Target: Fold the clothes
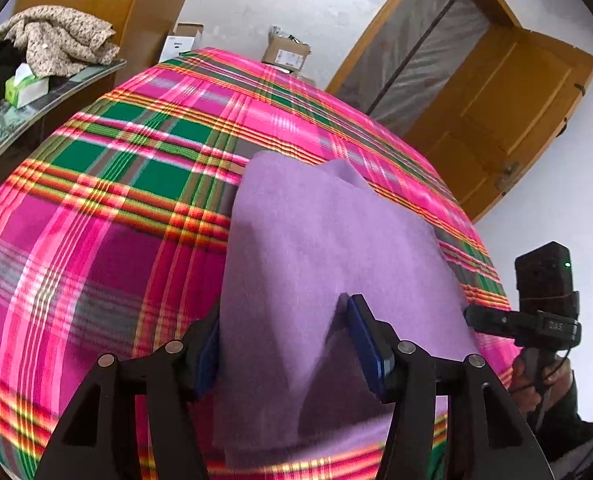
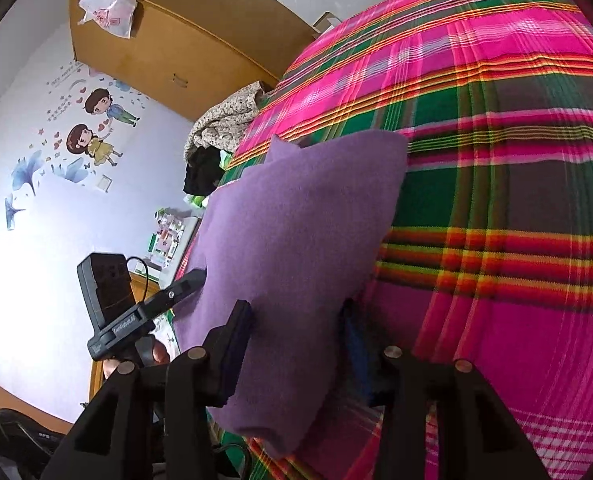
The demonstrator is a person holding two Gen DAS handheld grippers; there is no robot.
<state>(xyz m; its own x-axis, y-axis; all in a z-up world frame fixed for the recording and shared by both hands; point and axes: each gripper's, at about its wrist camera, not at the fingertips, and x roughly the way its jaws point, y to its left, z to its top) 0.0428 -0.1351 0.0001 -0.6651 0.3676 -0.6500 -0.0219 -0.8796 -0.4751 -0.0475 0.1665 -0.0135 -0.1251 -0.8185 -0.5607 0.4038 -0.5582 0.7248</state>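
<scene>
A lilac knitted garment (image 1: 316,248) lies on a bed covered with a pink, green and orange plaid sheet (image 1: 108,208). Its near edge is lifted off the sheet. My left gripper (image 1: 284,340) has its jaws wide apart around that raised edge, with the cloth passing between the blue pads (image 1: 366,344). My right gripper (image 2: 296,336) also straddles the garment (image 2: 296,232), jaws apart, at its other near corner. Each gripper shows in the other's view: the right one at the garment's right edge (image 1: 472,316), the left one at its left edge (image 2: 192,280).
A side table (image 1: 36,108) left of the bed holds a pile of clothes (image 1: 56,36) and a tissue box (image 1: 26,86). Cardboard boxes (image 1: 286,54) stand beyond the bed's far end. A wooden door (image 1: 496,120) is at the right, a wardrobe (image 2: 168,40) by the wall.
</scene>
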